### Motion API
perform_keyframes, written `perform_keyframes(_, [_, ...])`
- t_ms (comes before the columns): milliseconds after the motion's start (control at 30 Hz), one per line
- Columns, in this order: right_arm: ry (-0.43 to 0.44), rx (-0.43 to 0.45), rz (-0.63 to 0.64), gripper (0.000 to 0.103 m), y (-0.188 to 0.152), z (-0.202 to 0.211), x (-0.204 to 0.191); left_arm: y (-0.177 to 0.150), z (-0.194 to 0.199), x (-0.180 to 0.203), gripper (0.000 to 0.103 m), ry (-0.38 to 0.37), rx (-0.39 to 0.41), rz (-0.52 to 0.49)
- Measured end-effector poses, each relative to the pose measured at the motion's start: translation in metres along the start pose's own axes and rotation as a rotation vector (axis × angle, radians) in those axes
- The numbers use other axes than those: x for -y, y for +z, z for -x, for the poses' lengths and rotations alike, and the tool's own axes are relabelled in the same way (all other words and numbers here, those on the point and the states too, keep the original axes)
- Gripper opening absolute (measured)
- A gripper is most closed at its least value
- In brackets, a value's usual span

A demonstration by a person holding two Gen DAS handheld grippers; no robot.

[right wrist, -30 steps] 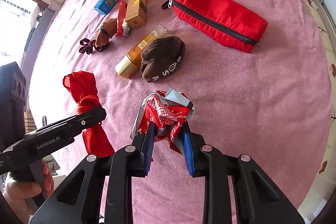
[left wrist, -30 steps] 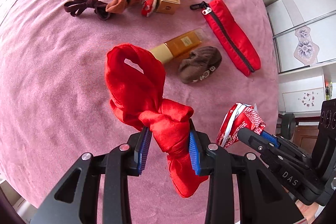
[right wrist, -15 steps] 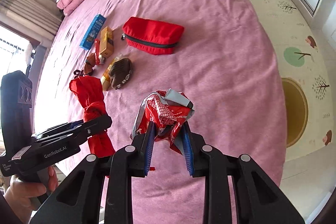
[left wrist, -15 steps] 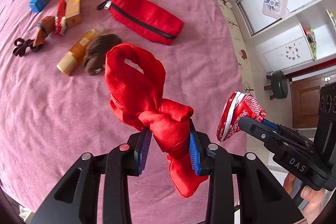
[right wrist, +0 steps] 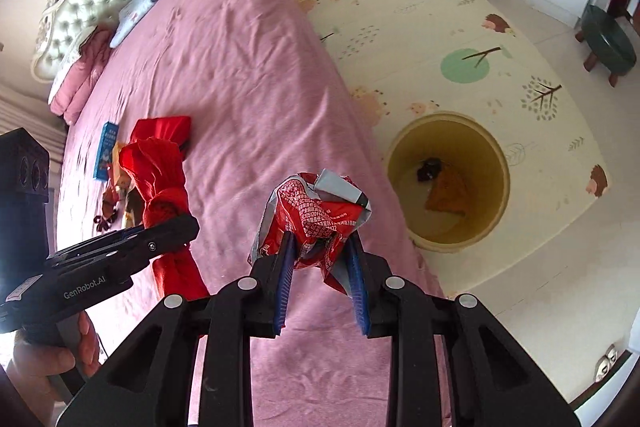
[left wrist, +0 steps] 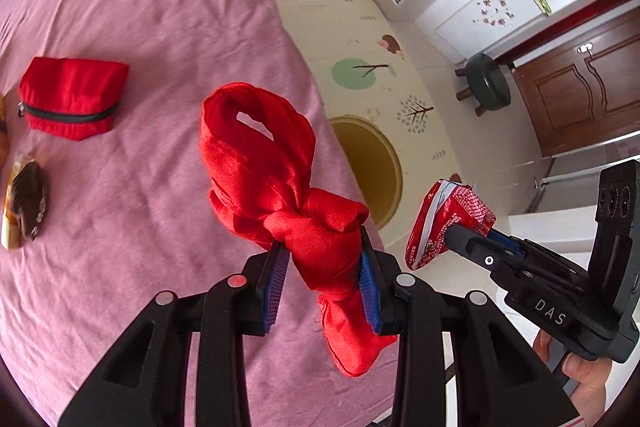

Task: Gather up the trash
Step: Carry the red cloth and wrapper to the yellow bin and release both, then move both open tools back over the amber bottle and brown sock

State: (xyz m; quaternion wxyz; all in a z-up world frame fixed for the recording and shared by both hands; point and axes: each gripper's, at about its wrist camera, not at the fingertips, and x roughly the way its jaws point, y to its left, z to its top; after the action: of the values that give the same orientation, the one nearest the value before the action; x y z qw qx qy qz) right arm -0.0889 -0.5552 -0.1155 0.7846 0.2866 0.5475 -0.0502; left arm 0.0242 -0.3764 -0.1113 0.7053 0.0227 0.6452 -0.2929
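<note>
The crumpled red snack wrapper (right wrist: 316, 215) is clamped in the right gripper (right wrist: 320, 267), the knotted red cloth (left wrist: 288, 203) in the left gripper (left wrist: 324, 279). Within the last second both swung off the pink bed (right wrist: 240, 67); the yellow bin (right wrist: 496, 155) now lies ahead-right of the right gripper, so dropping looks next.

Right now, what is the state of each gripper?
Left gripper: shut on the red cloth.
Right gripper: shut on the crumpled wrapper.
</note>
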Motion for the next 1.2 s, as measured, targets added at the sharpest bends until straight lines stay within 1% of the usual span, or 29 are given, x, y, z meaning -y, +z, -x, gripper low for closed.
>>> perform_keyframes(133, [-0.038,0.028,-0.069,0.026,0.007,0.009,0.047,0.019,-0.033,0.044,0.034,-0.011,-0.022,-0.104])
perform_keyframes(267, [-0.061,0.042,-0.119,0.026,0.016,0.010,0.085,0.037,-0.066,0.078,0.034,-0.031,-0.050,-0.168])
perform_keyframes(400, [-0.096,0.052,-0.107,0.026,0.026,0.008,0.106,0.054,-0.091,0.106,0.034,-0.071,-0.069,-0.208])
perform_keyframes(467, [-0.106,0.053,-0.104,0.027,0.031,0.005,0.114,0.062,-0.101,0.116,0.034,-0.076,-0.072,-0.226])
perform_keyframes(567, [-0.107,0.051,-0.103,0.027,0.035,0.001,0.119,0.071,-0.113,0.124,0.034,-0.077,-0.080,-0.233])
perform_keyframes(633, [-0.105,0.055,-0.099,0.029,0.038,0.000,0.121,0.076,-0.120,0.128,0.034,-0.090,-0.089,-0.233])
perform_keyframes(700, [-0.111,0.070,-0.096,0.036,0.040,0.002,0.121,0.081,-0.124,0.131,0.038,-0.087,-0.090,-0.238])
perform_keyframes(733, [-0.117,0.082,-0.101,0.037,0.041,0.004,0.122,0.082,-0.125,0.133,0.044,-0.075,-0.082,-0.242])
perform_keyframes(767, [-0.115,0.088,-0.110,0.043,0.043,0.005,0.123,0.083,-0.125,0.133,0.061,-0.061,-0.073,-0.247])
perform_keyframes(800, [-0.113,0.095,-0.119,0.045,0.044,0.006,0.125,0.083,-0.123,0.132,0.070,-0.038,-0.060,-0.250])
perform_keyframes(833, [-0.116,0.102,-0.124,0.045,0.046,0.008,0.127,0.083,-0.122,0.131,0.077,-0.021,-0.045,-0.249])
perform_keyframes(933, [-0.119,0.119,-0.128,0.045,0.049,0.014,0.128,0.086,-0.120,0.125,0.078,-0.009,-0.048,-0.245])
perform_keyframes(1033, [-0.111,0.130,-0.127,0.046,0.052,0.018,0.124,0.087,-0.111,0.112,0.079,-0.004,-0.041,-0.231])
perform_keyframes(1200, [-0.083,0.131,-0.095,0.048,0.053,0.021,0.099,0.080,-0.086,0.087,0.079,0.003,-0.013,-0.206])
